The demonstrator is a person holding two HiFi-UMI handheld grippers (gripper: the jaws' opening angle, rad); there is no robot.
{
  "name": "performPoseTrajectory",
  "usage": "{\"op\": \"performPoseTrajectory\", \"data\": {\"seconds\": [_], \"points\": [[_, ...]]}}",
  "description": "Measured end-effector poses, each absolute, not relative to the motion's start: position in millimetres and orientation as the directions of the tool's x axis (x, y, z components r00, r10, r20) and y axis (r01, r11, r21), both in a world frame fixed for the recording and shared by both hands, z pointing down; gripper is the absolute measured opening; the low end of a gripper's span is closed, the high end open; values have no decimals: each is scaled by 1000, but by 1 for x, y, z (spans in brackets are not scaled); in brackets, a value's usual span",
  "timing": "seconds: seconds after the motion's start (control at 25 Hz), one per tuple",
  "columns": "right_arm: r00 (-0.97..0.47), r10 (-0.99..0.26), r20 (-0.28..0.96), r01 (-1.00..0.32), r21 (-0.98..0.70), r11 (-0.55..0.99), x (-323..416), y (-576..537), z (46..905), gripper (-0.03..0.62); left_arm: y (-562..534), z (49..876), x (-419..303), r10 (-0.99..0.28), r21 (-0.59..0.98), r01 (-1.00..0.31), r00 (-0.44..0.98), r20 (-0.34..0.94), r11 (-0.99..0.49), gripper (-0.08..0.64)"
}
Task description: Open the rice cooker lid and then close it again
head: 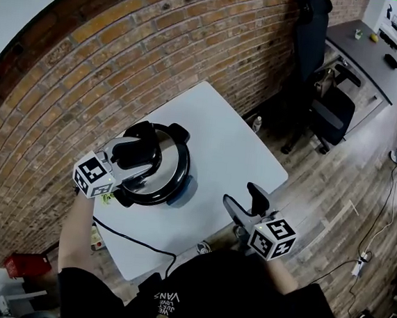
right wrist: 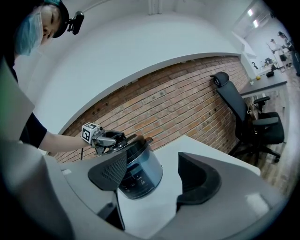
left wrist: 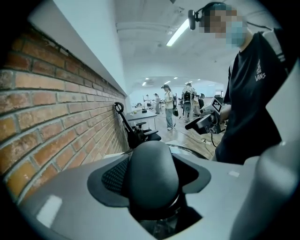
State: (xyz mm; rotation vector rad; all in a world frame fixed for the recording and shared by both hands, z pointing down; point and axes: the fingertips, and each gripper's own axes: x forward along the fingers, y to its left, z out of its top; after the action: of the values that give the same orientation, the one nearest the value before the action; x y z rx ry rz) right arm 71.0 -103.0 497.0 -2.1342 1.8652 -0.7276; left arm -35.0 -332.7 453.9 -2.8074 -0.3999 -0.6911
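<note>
A silver rice cooker (head: 182, 188) with a black-handled lid (head: 173, 152) stands on the white table (head: 234, 151), towards its left side. My left gripper (head: 139, 153) reaches over the lid. Its jaws stand wide on either side of the rounded black lid handle (left wrist: 152, 173), and the pads close against it. The right gripper view shows the cooker (right wrist: 138, 173) with the left gripper (right wrist: 110, 139) on top and the lid sitting slightly tilted. My right gripper (head: 245, 200) hangs over the table's near right edge, open and empty, apart from the cooker.
A black power cord (head: 141, 244) runs from the cooker over the table's near edge. A brick wall (head: 88, 74) lies behind the table. A black office chair (head: 329, 111) and a small bottle (head: 257, 123) are on the floor to the right.
</note>
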Motion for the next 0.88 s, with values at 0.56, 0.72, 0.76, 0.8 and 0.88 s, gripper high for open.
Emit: {"op": "performPoseTrajectory", "data": {"seconds": [0.56, 0.72, 0.76, 0.8, 0.88], "points": [[-44, -979, 201, -878, -476, -59, 66, -121, 493, 334, -346, 458, -34, -110, -130, -51, 859, 500, -990, 282], [-88, -977, 197, -880, -475, -17, 64, -125, 492, 334, -350, 459, -36, -203, -128, -160, 840, 503, -979, 282], [-98, -976, 195, -880, -474, -6, 63, -127, 491, 334, -350, 460, -36, -225, -127, -187, 833, 505, -974, 282], [-108, -975, 193, -881, -473, 4, 63, -127, 491, 334, -350, 460, -36, -243, -126, -207, 828, 506, -970, 282], [-129, -974, 189, -883, -469, 25, 64, -130, 489, 334, -351, 460, -35, -261, -127, -228, 822, 505, -965, 282]]}}
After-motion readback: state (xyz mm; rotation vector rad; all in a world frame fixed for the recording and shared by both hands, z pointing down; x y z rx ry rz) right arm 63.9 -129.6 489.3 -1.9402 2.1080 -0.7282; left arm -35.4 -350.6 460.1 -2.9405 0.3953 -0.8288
